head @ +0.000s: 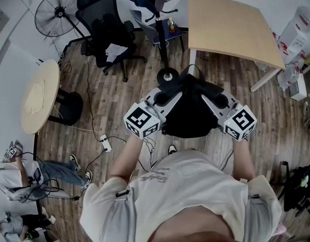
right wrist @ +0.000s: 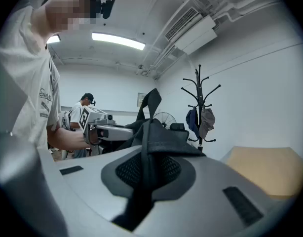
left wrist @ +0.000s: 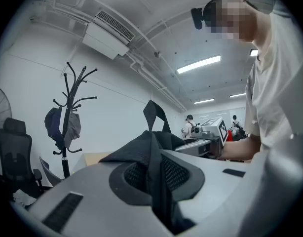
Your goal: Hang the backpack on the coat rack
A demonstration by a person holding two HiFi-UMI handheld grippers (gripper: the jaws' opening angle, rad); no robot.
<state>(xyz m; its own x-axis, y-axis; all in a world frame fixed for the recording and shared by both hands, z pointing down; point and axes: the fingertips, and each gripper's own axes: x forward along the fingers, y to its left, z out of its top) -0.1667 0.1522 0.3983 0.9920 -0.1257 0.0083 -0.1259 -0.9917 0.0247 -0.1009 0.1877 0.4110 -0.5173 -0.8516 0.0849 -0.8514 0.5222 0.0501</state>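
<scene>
A black backpack (head: 191,112) hangs between my two grippers, in front of my chest. My left gripper (head: 171,96) is shut on a fold of its black fabric (left wrist: 152,154), pinched between the jaws. My right gripper (head: 211,99) grips the other side, shut on a strap-like fold (right wrist: 147,147). The backpack's top loop (left wrist: 154,113) stands up between the two grippers. The black coat rack (head: 156,19) stands just beyond, its round base (head: 167,75) on the floor right ahead of the backpack. In the left gripper view the coat rack (left wrist: 67,117) is at the left, with dark and grey garments on it.
A black office chair (head: 107,26) and a standing fan (head: 58,12) are left of the rack. A wooden table (head: 230,24) stands at its right, a small round table (head: 39,95) at far left. Cables (head: 102,142) lie on the wooden floor. A person sits at lower left (head: 23,175).
</scene>
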